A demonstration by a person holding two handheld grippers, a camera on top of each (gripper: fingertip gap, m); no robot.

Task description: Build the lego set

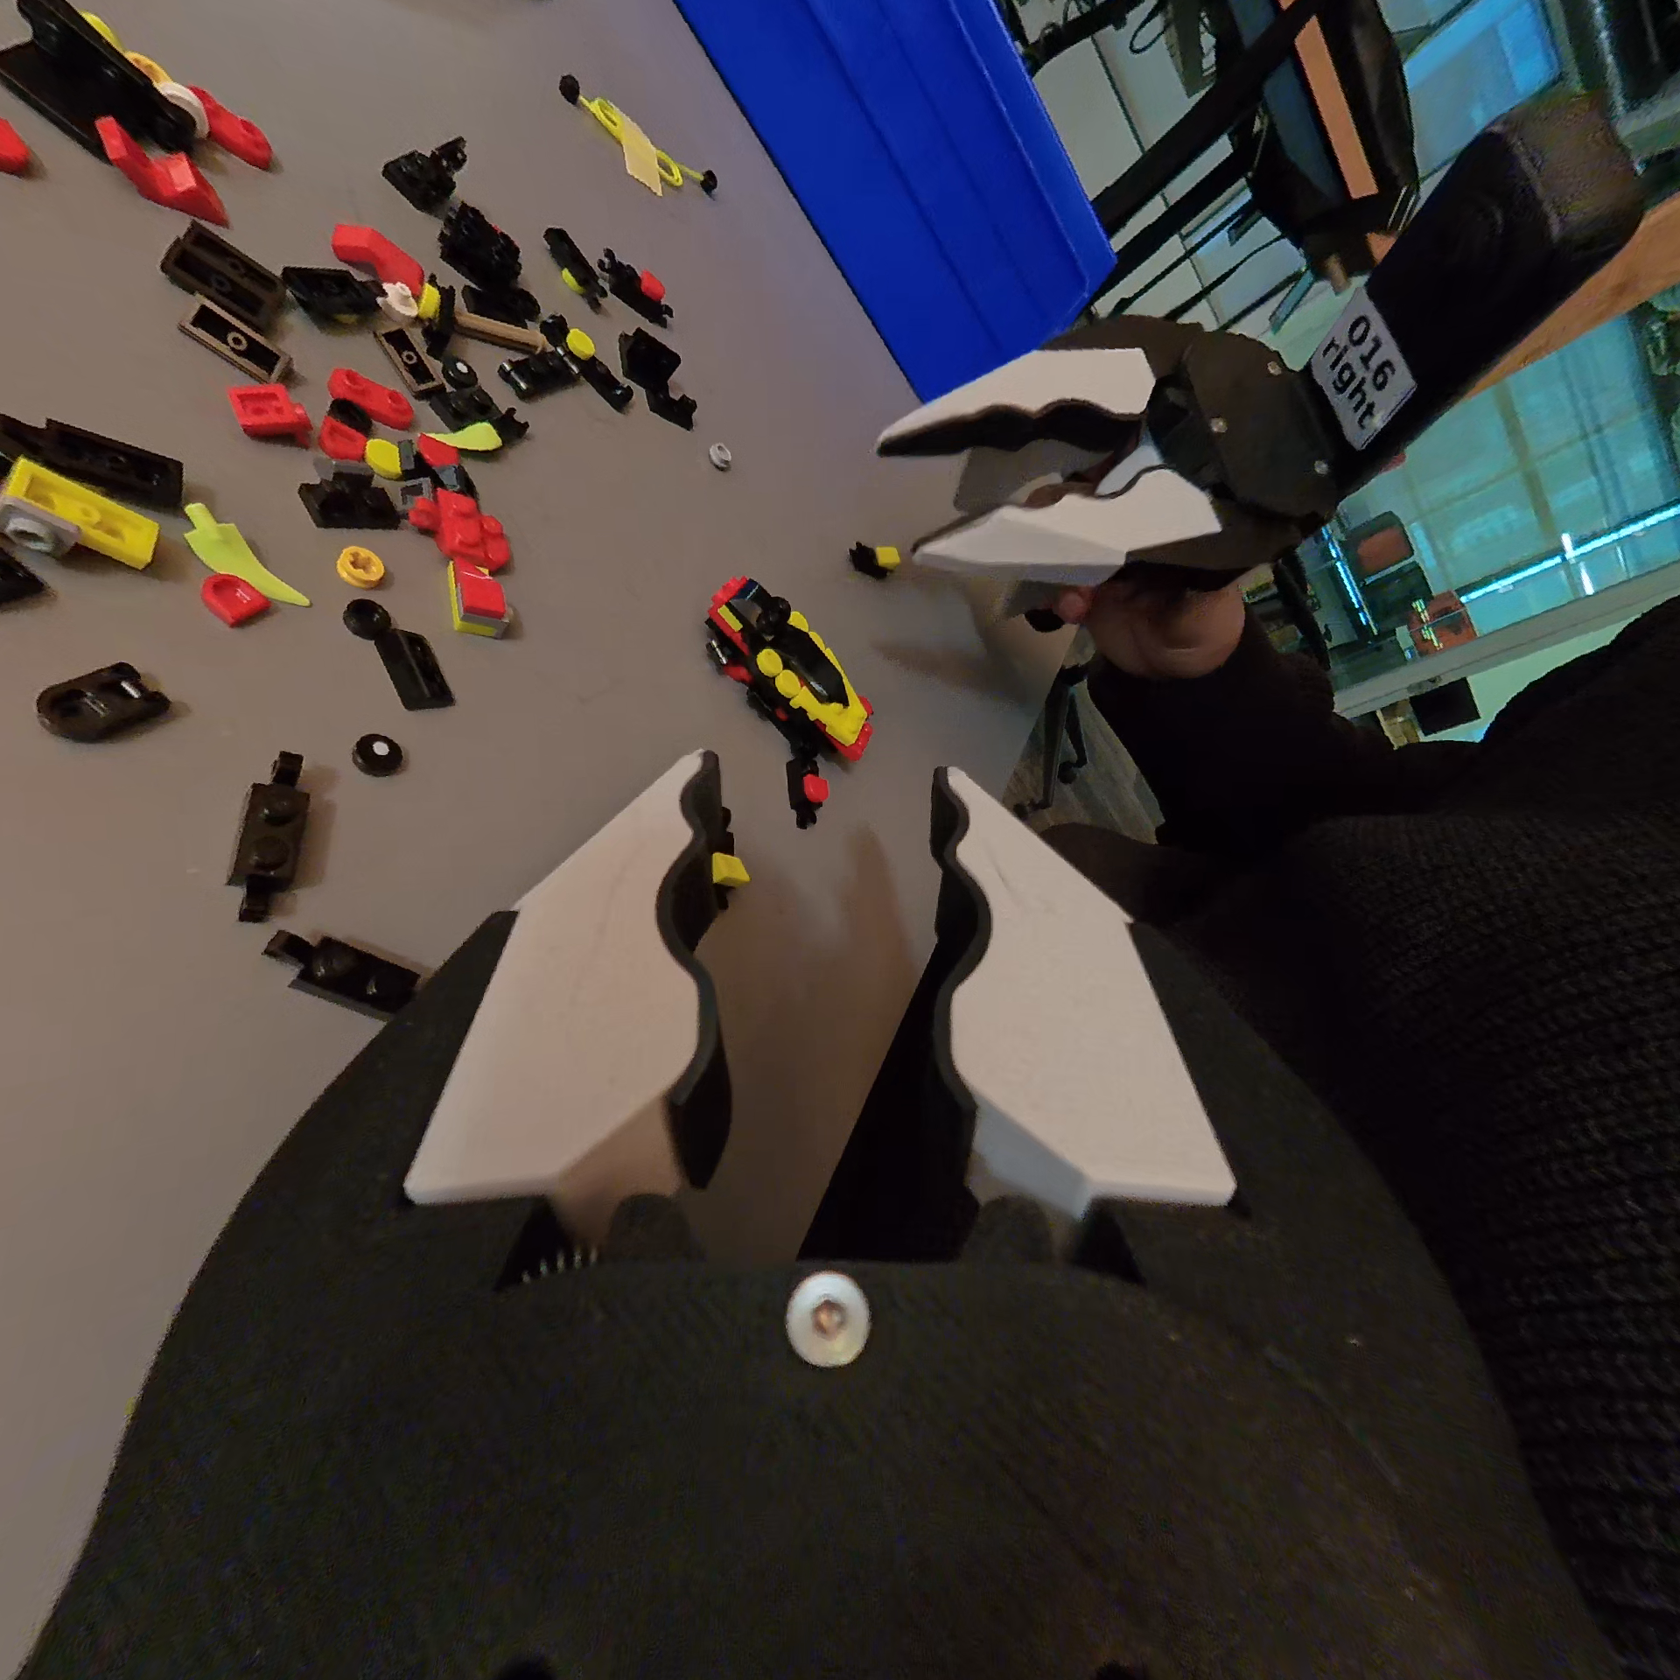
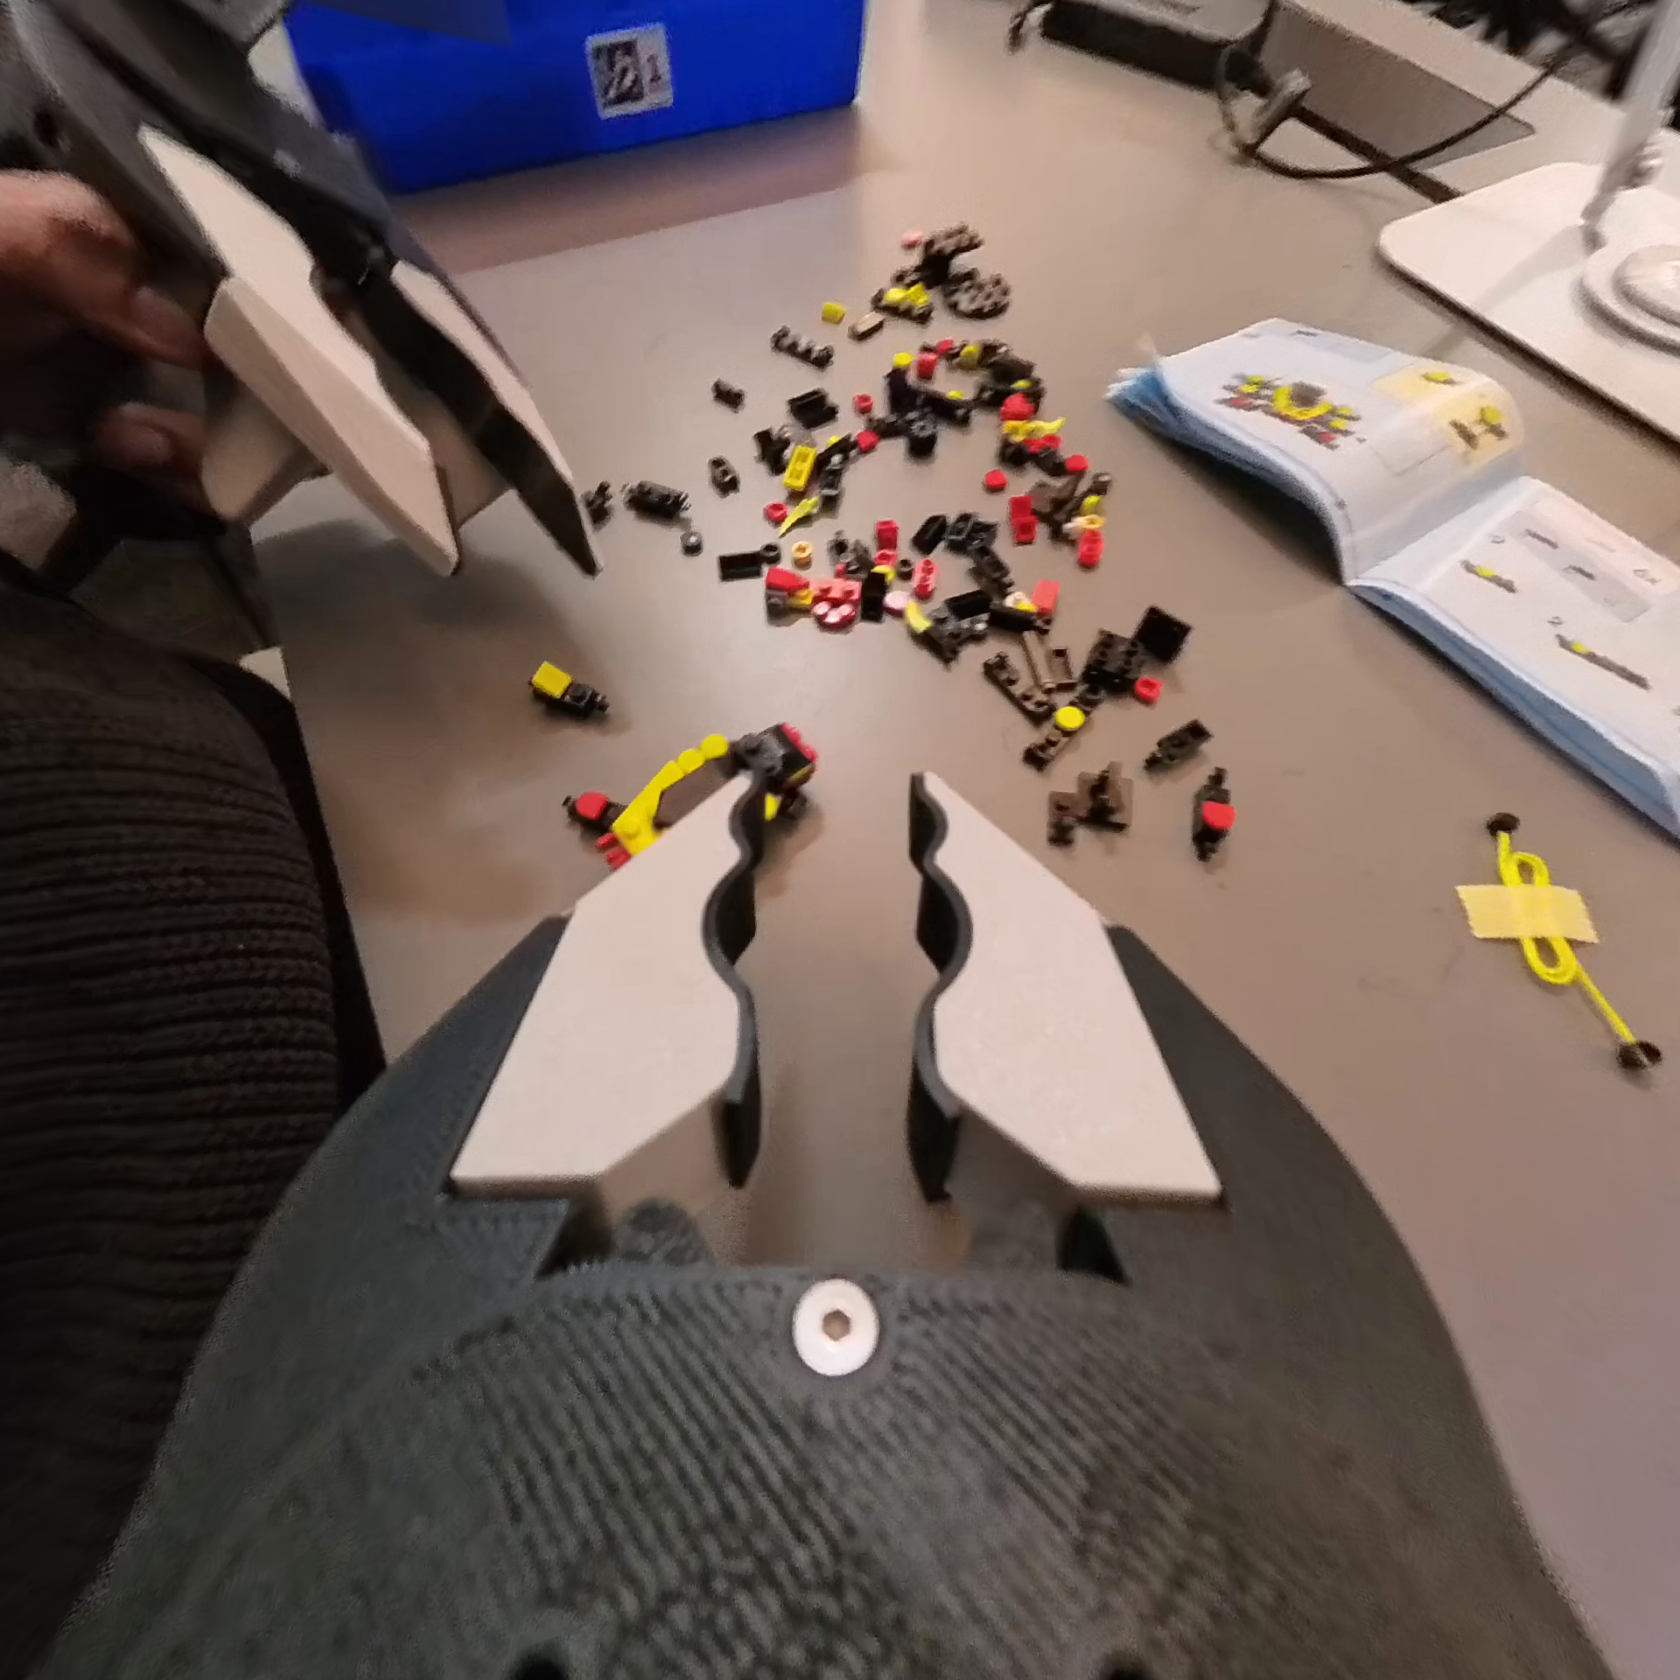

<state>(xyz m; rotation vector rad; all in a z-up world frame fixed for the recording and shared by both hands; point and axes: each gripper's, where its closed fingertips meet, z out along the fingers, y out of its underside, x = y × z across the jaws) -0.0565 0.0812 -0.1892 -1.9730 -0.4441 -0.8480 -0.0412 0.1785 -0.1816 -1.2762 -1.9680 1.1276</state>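
Note:
A small red, yellow and black brick model [image 1: 791, 677] lies on the grey table [image 1: 582, 691]. My left gripper [image 1: 823, 768] is open and holds nothing, just short of the model. A small yellow and black piece [image 1: 727, 868] lies on the table beside its left finger. My right gripper [image 2: 829, 782] is open and holds nothing. The model [image 2: 700, 786] is partly hidden behind its left finger. The right gripper also shows in the left wrist view [image 1: 900, 500], above the table, with another small black and yellow piece [image 1: 873, 556] at its lower fingertip. The left gripper [image 2: 518, 565] hovers over the yellow and black piece [image 2: 564, 686].
Several loose red, yellow and black bricks [image 2: 955, 509] lie scattered beyond the model. A blue bin [image 2: 582, 82] stands at the back. An open instruction booklet [image 2: 1409, 509] lies at the right, with a taped yellow string [image 2: 1536, 918] in front of it. A white stand base [image 2: 1545, 245] is at the far right. Left tips to right tips: about 11 centimetres.

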